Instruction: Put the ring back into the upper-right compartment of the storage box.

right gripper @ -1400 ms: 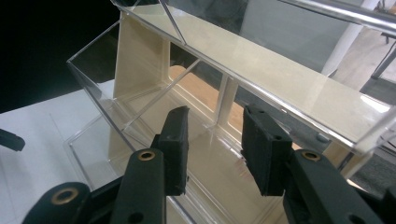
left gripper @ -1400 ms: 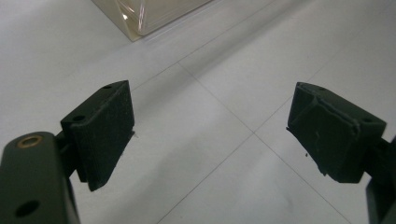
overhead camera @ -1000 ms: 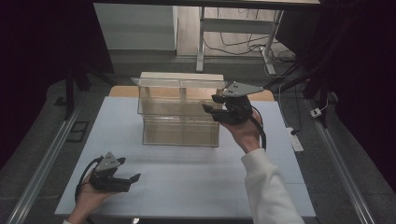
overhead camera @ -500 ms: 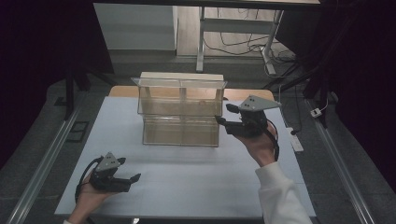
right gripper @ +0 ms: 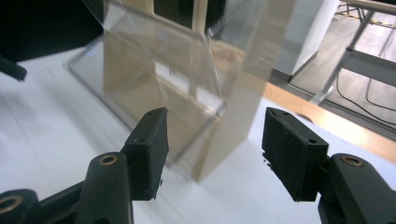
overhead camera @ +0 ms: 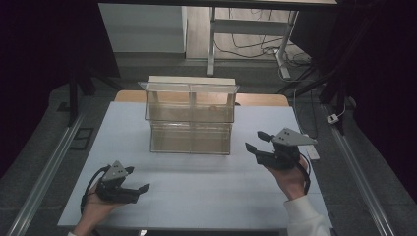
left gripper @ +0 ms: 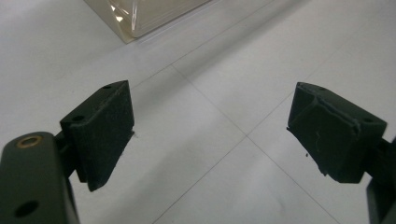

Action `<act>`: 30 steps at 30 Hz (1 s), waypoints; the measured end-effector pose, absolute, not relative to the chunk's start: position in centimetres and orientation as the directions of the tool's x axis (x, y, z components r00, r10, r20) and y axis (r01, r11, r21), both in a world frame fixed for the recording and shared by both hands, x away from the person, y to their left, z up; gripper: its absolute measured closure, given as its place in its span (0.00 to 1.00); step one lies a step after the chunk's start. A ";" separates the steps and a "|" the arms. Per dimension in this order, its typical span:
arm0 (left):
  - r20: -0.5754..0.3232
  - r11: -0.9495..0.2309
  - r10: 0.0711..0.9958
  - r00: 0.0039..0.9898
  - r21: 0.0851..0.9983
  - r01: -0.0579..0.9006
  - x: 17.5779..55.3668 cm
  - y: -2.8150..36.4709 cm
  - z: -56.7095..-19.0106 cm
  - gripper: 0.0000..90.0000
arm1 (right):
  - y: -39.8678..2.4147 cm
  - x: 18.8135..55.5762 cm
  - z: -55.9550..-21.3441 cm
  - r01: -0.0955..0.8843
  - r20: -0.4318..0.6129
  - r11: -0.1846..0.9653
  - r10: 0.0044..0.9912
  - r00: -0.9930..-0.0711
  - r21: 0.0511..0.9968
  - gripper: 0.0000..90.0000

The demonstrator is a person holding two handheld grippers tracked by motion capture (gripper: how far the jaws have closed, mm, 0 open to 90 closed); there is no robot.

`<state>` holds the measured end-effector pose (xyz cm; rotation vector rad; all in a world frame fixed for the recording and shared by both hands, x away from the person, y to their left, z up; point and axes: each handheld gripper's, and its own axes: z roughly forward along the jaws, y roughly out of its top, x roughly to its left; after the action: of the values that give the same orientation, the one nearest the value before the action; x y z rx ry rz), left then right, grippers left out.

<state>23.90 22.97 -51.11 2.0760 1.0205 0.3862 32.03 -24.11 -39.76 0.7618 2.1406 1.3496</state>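
Note:
A clear two-tier plastic bin [overhead camera: 190, 115] with a pale wooden back stands at the middle of the white table [overhead camera: 206, 191]. My right gripper [overhead camera: 254, 140] hovers to the right of the bin's lower tier and points toward it. Its jaws are open, have just been opening, and have nothing between them. In the right gripper view the bin [right gripper: 177, 79] is close ahead of the right gripper [right gripper: 215, 144]. My left gripper [overhead camera: 138, 178] rests low at the front left, open and empty. In the left gripper view, past the left gripper [left gripper: 210, 126], a corner of the bin [left gripper: 140, 16] shows.
Metal rails [overhead camera: 49, 162] run along both sides of the table. A wooden strip [overhead camera: 260, 100] lies behind the bin. Beyond the table are a desk frame [overhead camera: 212, 44] and cables [overhead camera: 255, 49] on the floor. A small white plug [overhead camera: 333, 118] lies at the right.
My right gripper has pulled away from the bin's upper tier, moving right, down and toward the person. Its jaws stand wider apart. The left gripper has stayed put.

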 end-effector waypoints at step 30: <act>-0.060 -0.379 0.773 0.632 0.755 0.535 24.1 22.8 -51.3 0.16 | -32.7 27.9 -49.4 0.342 -0.087 0.430 0.719 -0.690 0.836 0.44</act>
<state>24.05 22.78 -51.29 2.0766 1.0199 0.3907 27.91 -32.68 -49.36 0.8984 2.2537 1.1702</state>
